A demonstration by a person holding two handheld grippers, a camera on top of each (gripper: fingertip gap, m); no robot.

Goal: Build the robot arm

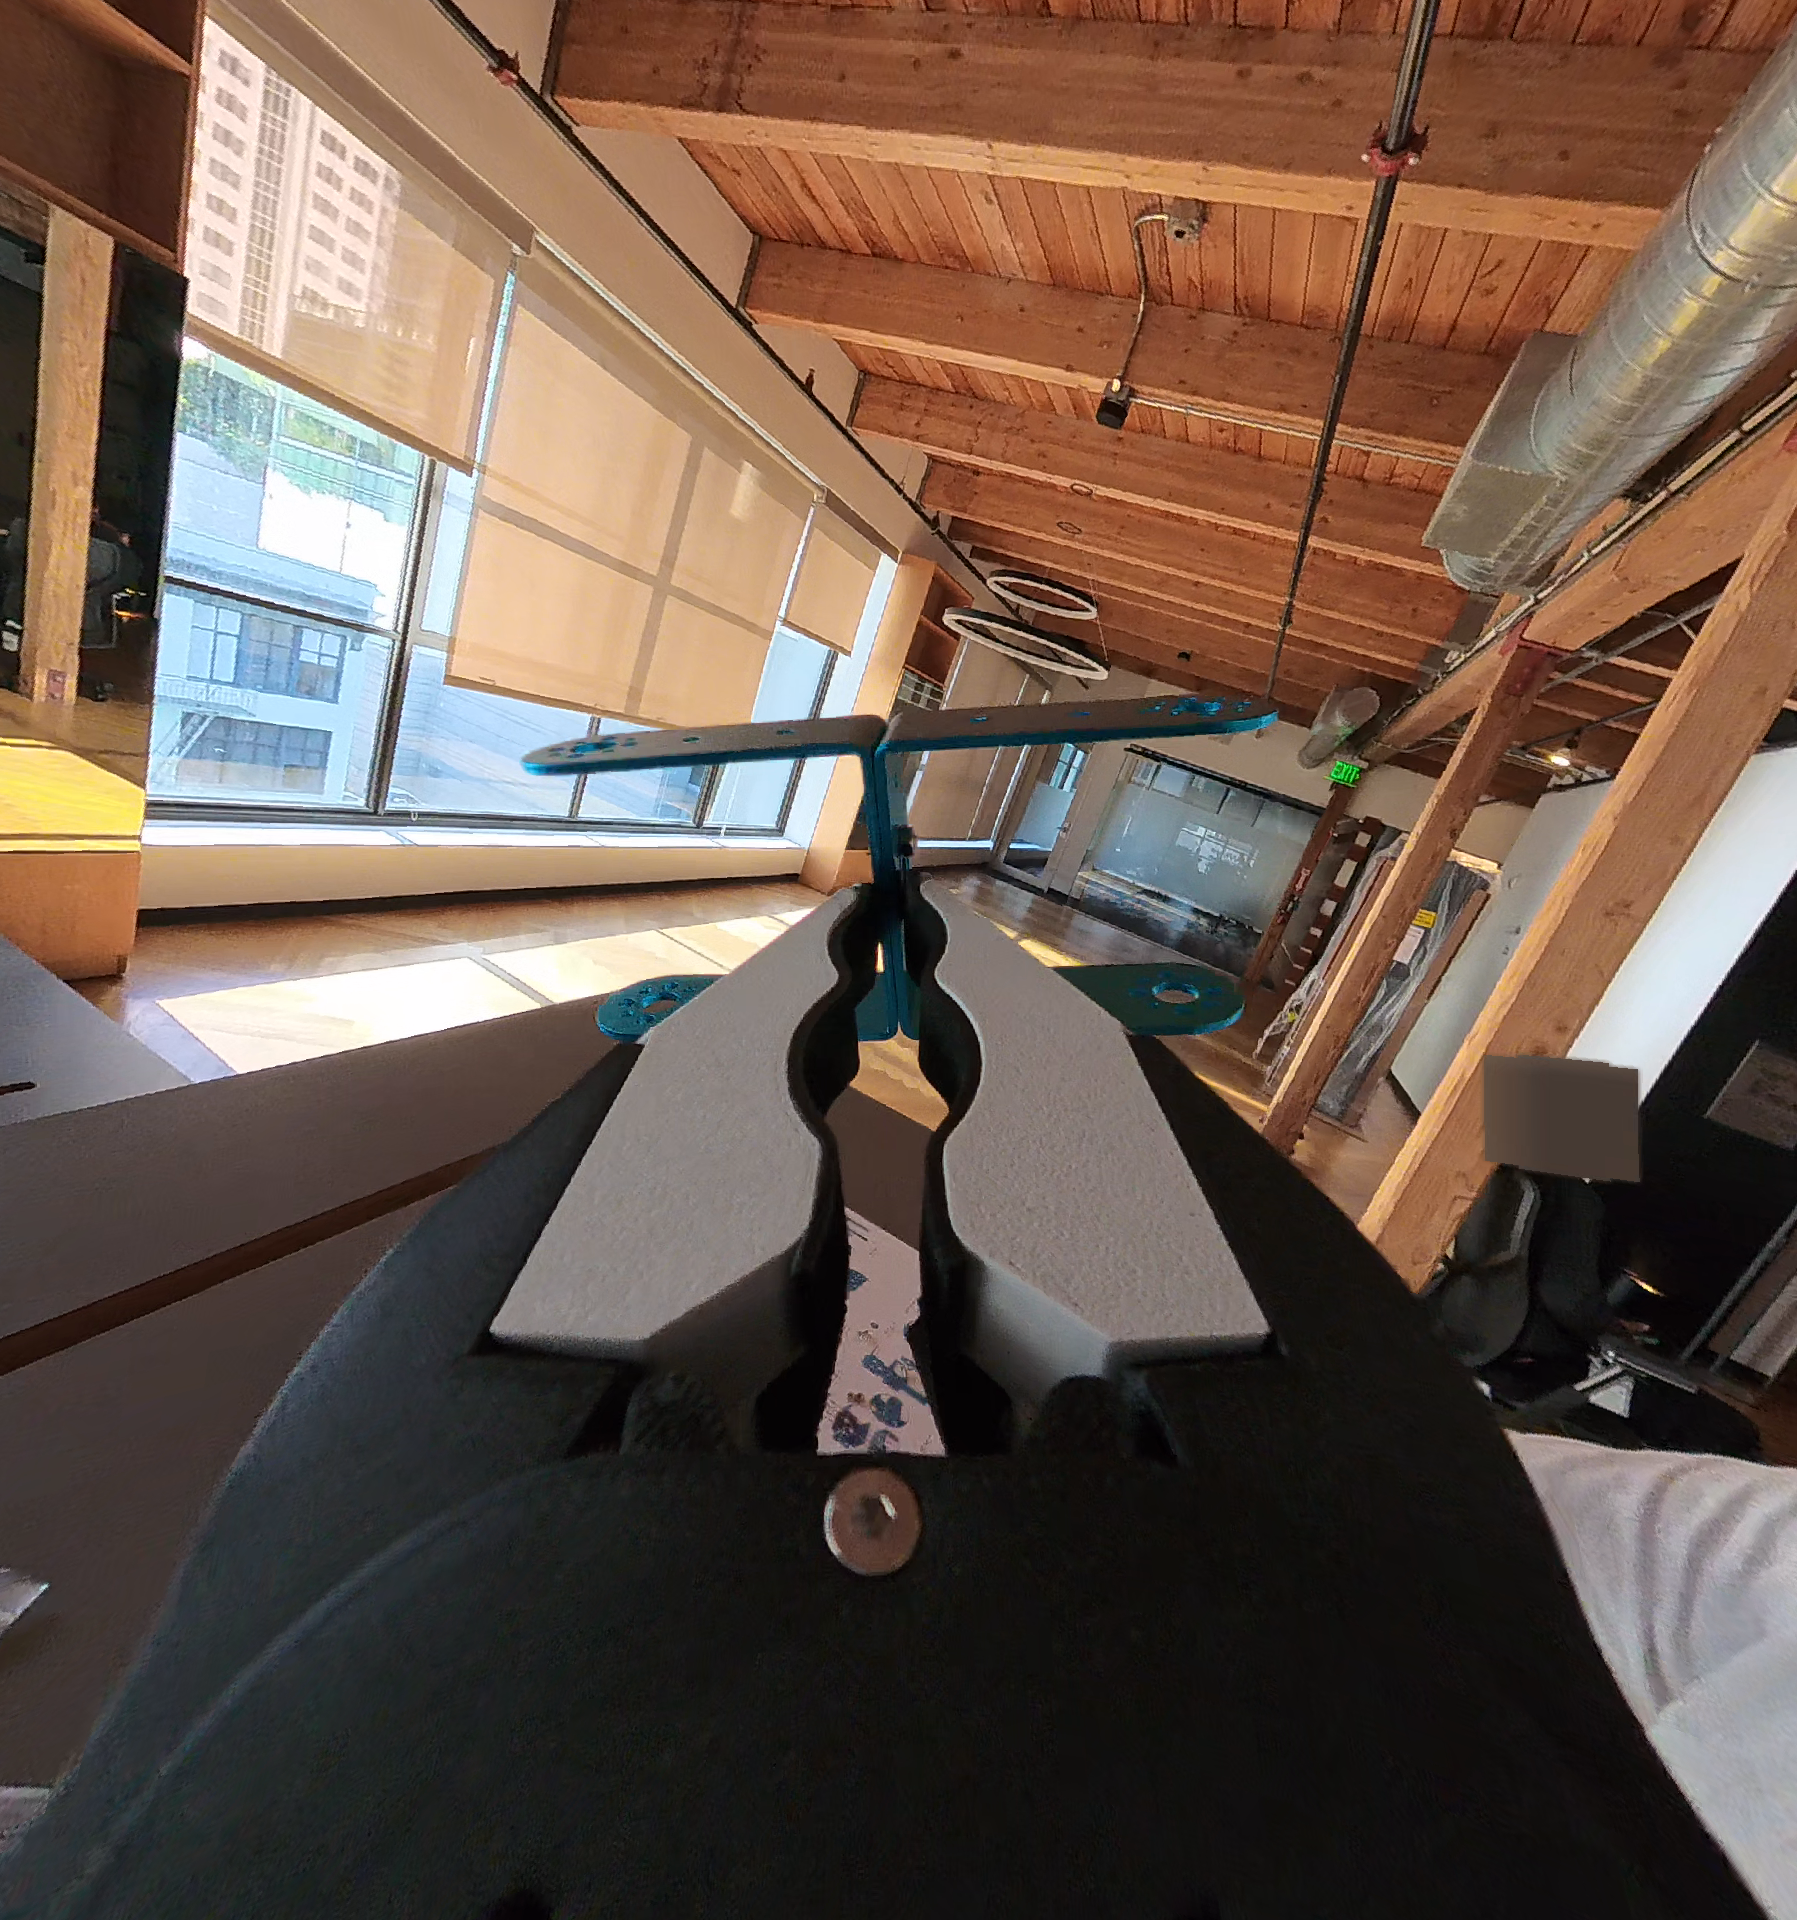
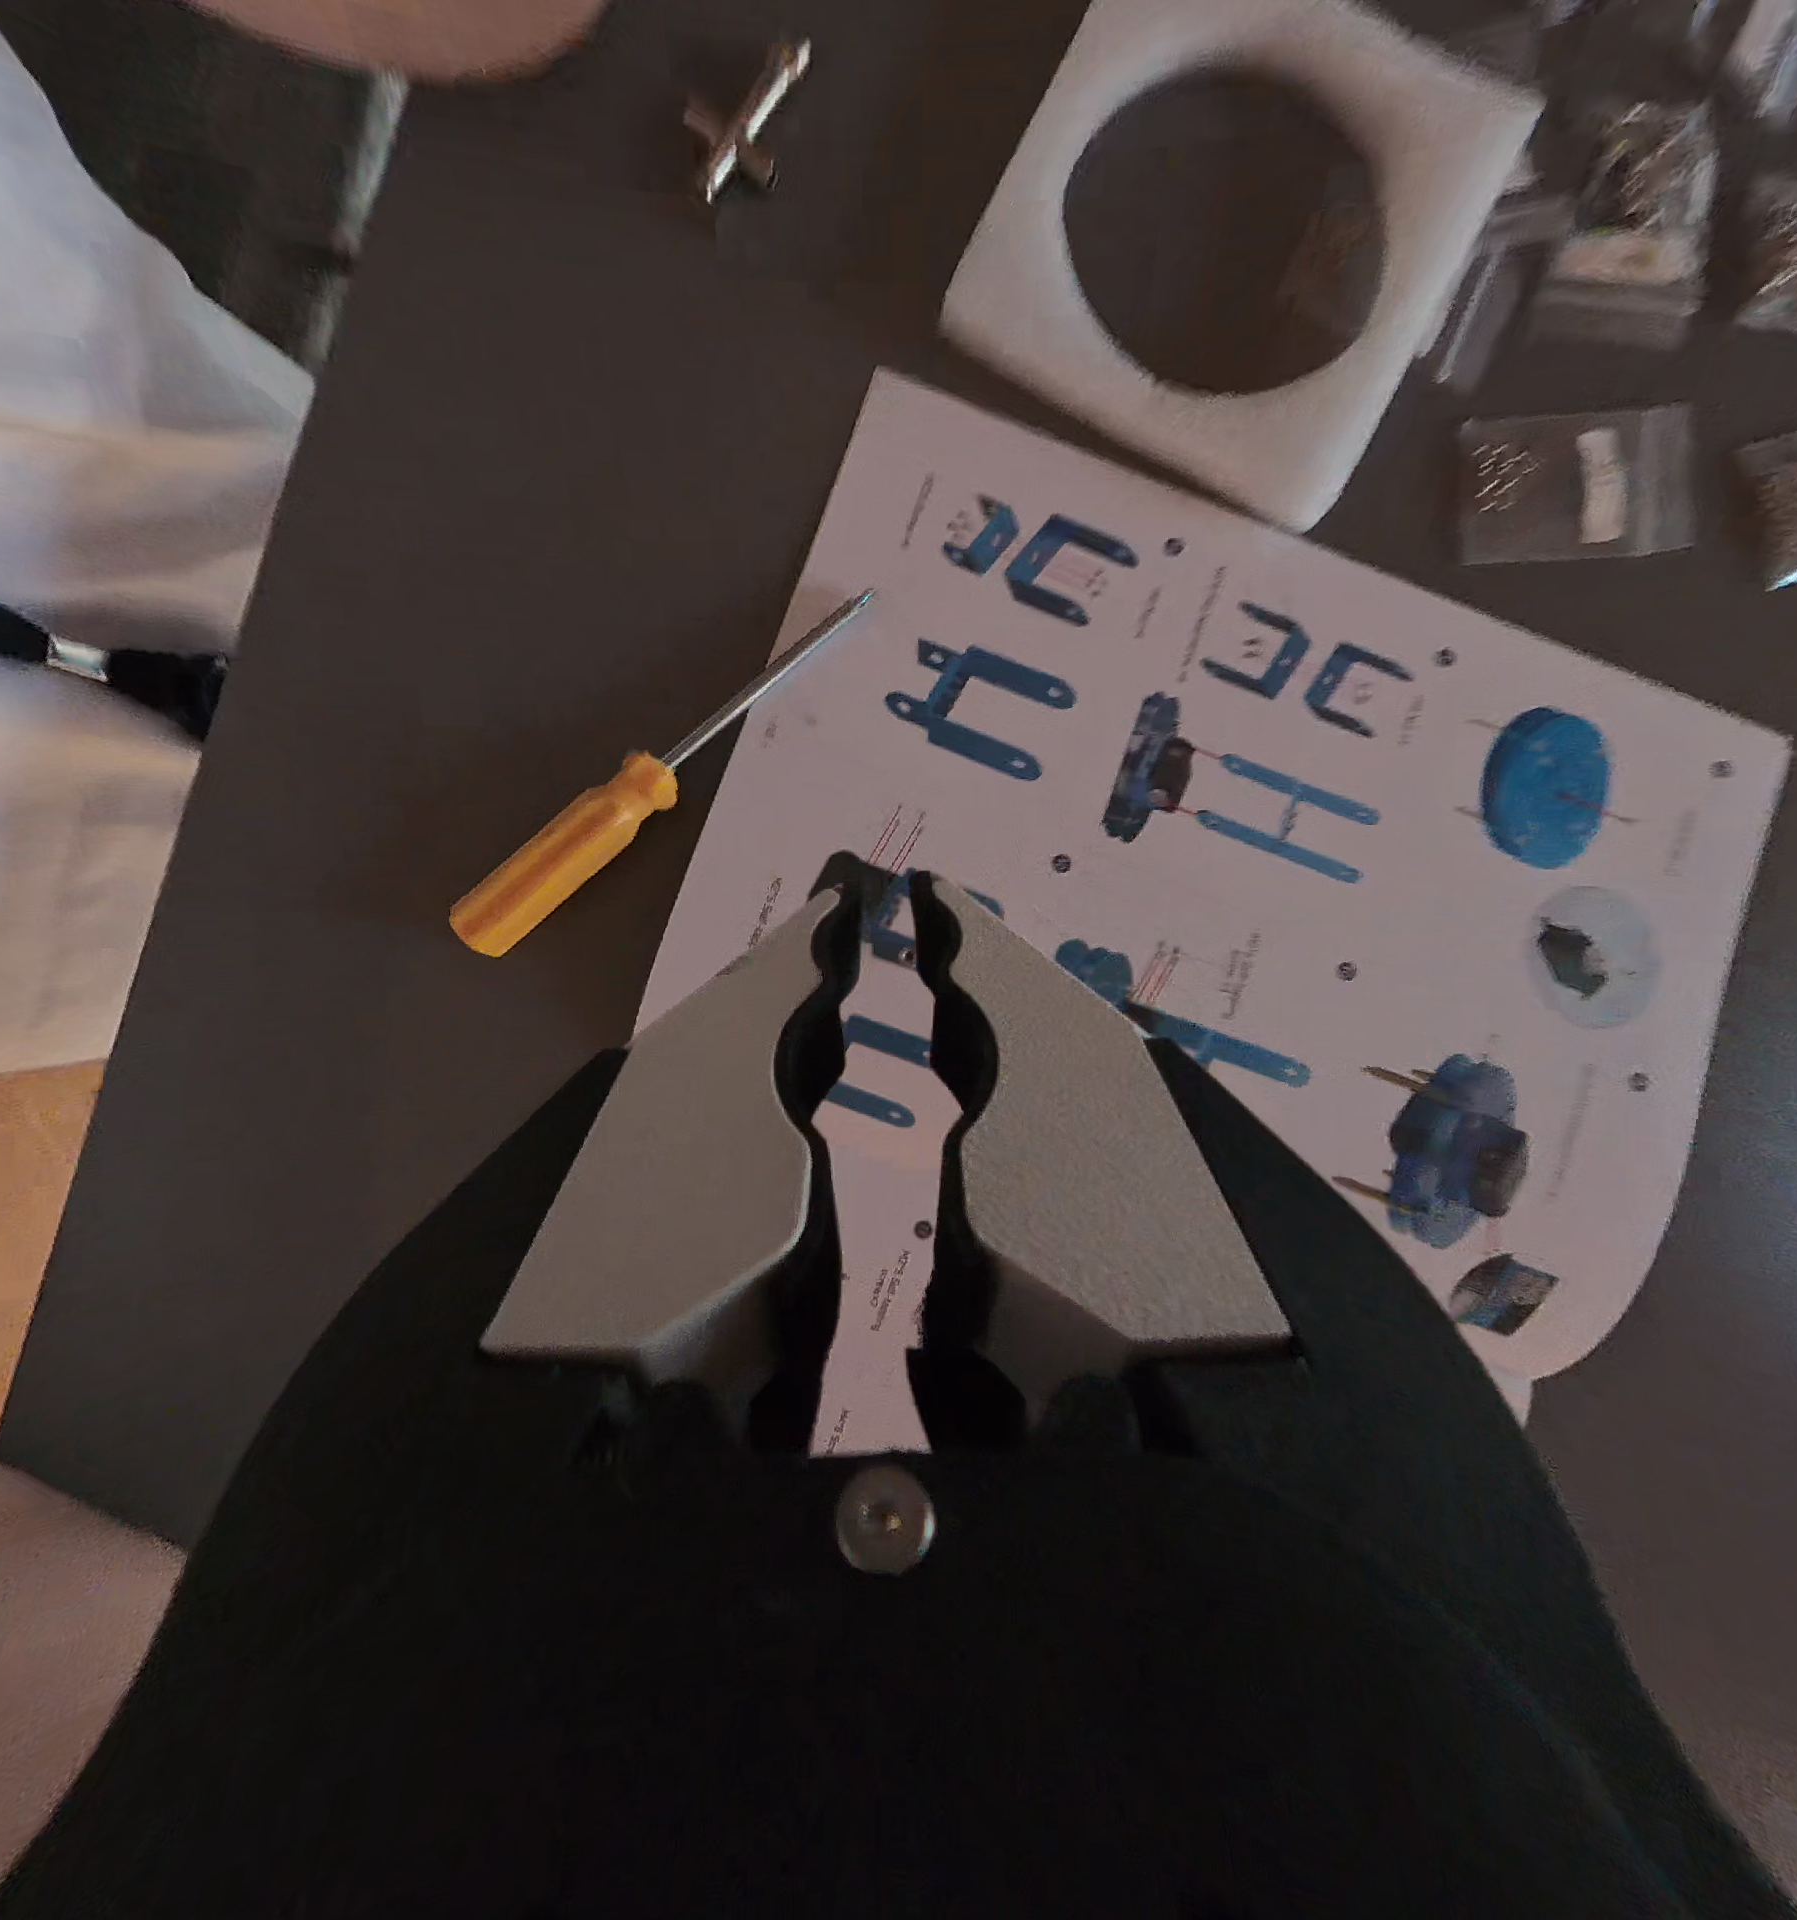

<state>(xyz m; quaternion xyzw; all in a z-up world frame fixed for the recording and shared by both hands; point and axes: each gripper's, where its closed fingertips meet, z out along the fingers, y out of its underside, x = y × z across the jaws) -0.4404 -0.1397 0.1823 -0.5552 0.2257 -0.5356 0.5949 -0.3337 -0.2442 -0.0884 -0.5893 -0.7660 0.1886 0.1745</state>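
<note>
My left gripper (image 1: 889, 904) is shut on a blue metal bracket assembly (image 1: 1081, 719), two perforated U-shaped pieces set back to back. It holds them by their joined middle plates, raised in the air above the dark table (image 1: 250, 1143). My right gripper (image 2: 883, 883) hangs just above a printed sheet (image 2: 1289, 935) of blue part pictures, and its jaws are closed with nothing visible between them. A screwdriver (image 2: 561, 852) with an orange handle lies to its left, its tip resting on the sheet's edge.
A white foam block (image 2: 1029, 291) with a round hole lies beyond the sheet. A small metal cross wrench (image 2: 748, 120) lies farther left. Several clear bags of hardware (image 2: 1574, 483) lie at the right. A person in white clothing (image 2: 63, 364) stands at the table's left edge. Left tips to right tips: about 30 cm. The right tips stand about 9 cm off the screwdriver (image 2: 561, 852).
</note>
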